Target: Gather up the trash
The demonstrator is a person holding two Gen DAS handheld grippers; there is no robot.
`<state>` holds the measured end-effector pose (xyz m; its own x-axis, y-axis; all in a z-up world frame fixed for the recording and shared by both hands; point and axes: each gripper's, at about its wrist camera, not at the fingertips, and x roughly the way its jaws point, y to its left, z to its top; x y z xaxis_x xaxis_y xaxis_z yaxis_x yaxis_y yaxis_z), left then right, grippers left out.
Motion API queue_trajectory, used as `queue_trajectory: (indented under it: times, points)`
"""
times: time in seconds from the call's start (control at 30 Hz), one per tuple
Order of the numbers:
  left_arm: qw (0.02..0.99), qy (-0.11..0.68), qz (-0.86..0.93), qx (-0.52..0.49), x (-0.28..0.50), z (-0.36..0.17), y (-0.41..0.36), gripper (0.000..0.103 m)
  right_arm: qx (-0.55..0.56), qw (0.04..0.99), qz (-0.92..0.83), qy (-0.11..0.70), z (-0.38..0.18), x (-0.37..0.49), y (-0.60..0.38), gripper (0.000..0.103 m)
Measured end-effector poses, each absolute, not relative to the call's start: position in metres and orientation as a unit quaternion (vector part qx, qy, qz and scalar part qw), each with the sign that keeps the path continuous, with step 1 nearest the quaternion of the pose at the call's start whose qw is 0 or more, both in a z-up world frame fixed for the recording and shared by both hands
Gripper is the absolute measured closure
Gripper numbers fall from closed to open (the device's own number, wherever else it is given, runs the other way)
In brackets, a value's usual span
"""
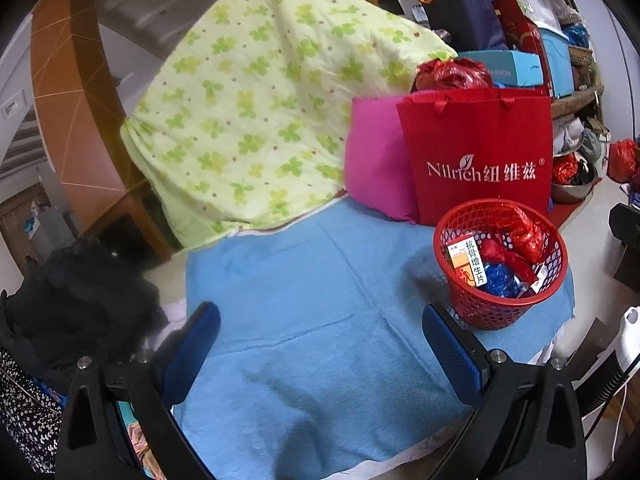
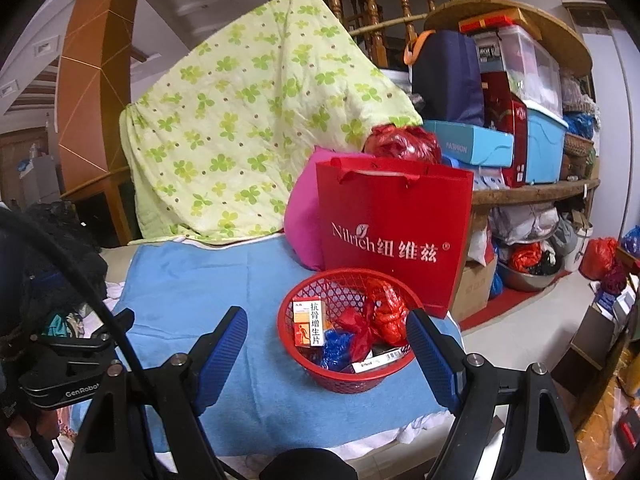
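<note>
A red mesh basket [image 1: 480, 312] [image 2: 308, 364] stands on a blue towel [image 1: 300, 300] [image 2: 192, 280] at its right side. It holds a medicine box [image 1: 466, 260] [image 2: 308, 322], crumpled red plastic bags [image 1: 520, 232] [image 2: 386, 316], a blue wrapper [image 1: 498, 280] [image 2: 336, 348] and a flat pack [image 2: 380, 360]. My left gripper [image 1: 320, 324] is open and empty above the towel, left of the basket. My right gripper [image 2: 326, 332] is open and empty, its fingers to either side of the basket's near half. The left gripper body [image 2: 64, 364] shows at the left of the right wrist view.
A red paper bag [image 1: 480, 152] [image 2: 392, 232] and a pink cushion [image 1: 376, 160] [image 2: 304, 220] stand behind the basket. A green clover quilt [image 1: 260, 92] [image 2: 240, 128] leans at the back. Dark clothes [image 1: 76, 300] lie left. Cluttered shelves [image 2: 520, 120] stand right.
</note>
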<state>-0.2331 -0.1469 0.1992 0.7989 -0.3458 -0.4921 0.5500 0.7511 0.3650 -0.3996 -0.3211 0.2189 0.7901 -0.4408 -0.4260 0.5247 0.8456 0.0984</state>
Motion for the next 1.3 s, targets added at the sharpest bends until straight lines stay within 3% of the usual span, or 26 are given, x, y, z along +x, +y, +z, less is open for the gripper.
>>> queue_trajectory:
  times: [1.3]
  points:
    - [0.885, 0.214, -0.256, 0.326, -0.237, 0.168, -0.226, 0.002, 0.177, 0.925, -0.263, 0.209, 0.177, -0.394, -0.388, 0.019]
